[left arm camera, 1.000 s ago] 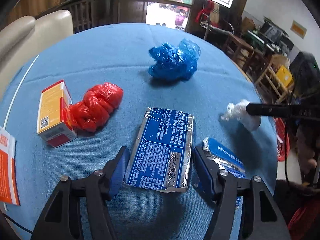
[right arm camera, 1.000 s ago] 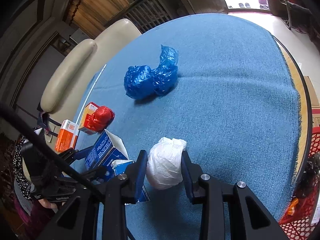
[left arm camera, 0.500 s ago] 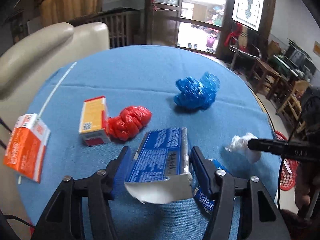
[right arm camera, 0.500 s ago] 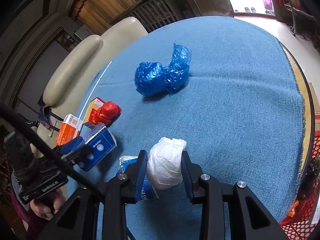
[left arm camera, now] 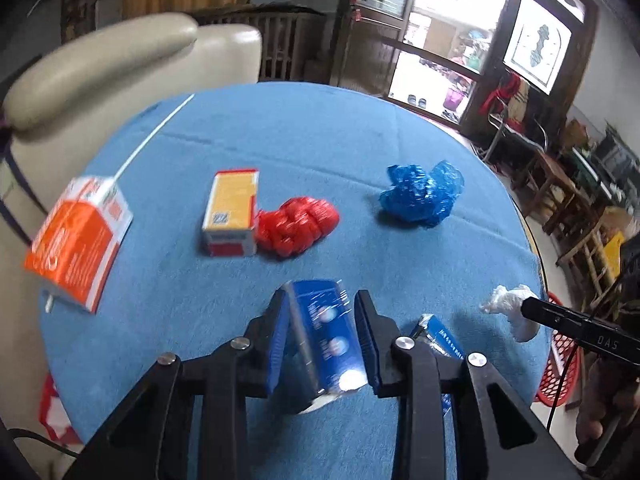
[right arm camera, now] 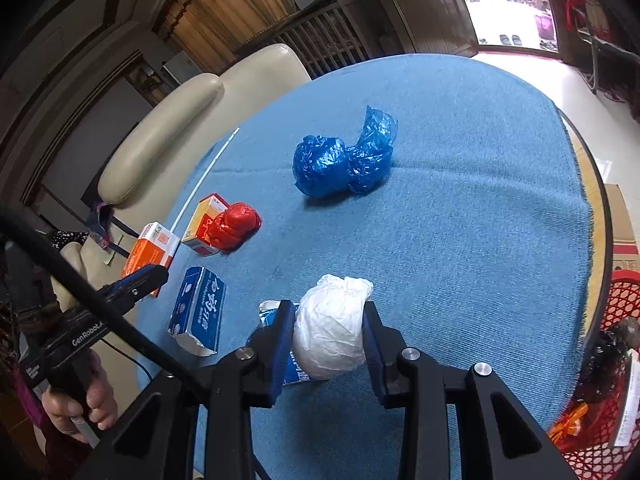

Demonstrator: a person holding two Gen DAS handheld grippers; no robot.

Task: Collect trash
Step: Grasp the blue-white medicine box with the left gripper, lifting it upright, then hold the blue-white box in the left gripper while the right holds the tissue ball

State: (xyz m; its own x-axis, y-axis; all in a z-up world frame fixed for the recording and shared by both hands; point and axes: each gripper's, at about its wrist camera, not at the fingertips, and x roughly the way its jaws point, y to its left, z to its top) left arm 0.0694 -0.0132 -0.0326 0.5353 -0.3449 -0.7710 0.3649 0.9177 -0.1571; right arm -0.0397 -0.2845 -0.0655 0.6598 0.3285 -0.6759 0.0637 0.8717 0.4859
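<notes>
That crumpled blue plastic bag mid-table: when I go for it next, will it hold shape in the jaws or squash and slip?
The blue plastic bag looks like thin crinkled film in two loose lumps, so it will probably squash. One tail sticks up, so part may trail. It looks glossy, so it may slip; a deep bite seems safer.

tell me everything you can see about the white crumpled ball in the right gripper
The white crumpled ball looks like thin wadded plastic or paper, wrinkled, roughly round with a loose tuft at its top. It sits squeezed between the blue pads of the right gripper, one pad on each side. Below it lie the blue tablecloth and a small blue packet; whether it touches them is unclear.
</notes>
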